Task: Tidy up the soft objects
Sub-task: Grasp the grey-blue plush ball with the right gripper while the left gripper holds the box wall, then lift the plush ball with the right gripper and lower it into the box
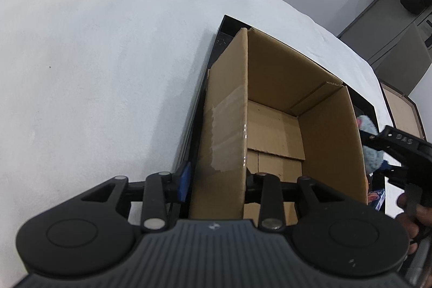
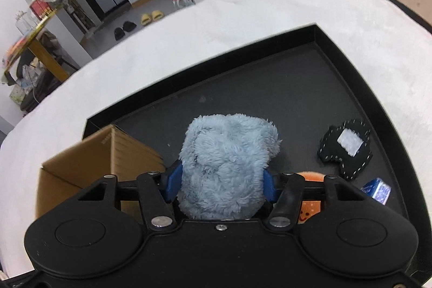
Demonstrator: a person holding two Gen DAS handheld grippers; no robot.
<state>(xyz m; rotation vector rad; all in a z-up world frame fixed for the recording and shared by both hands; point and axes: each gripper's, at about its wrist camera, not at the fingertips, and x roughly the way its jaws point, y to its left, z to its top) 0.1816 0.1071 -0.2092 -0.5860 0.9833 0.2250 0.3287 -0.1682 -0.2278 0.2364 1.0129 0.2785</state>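
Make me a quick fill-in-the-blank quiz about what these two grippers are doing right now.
1. The right gripper holds a fluffy ____ plush toy.
2. The left gripper grips a wall of the ____ box.
3. The box stands in a ____ tray.
4. Inside, the box is ____.

Missing words: blue; cardboard; black; empty

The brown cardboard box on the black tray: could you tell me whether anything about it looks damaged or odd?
The brown cardboard box has clear tape peeling on its outer wall, and its top edges look roughly torn. It is empty and upright on the black tray.
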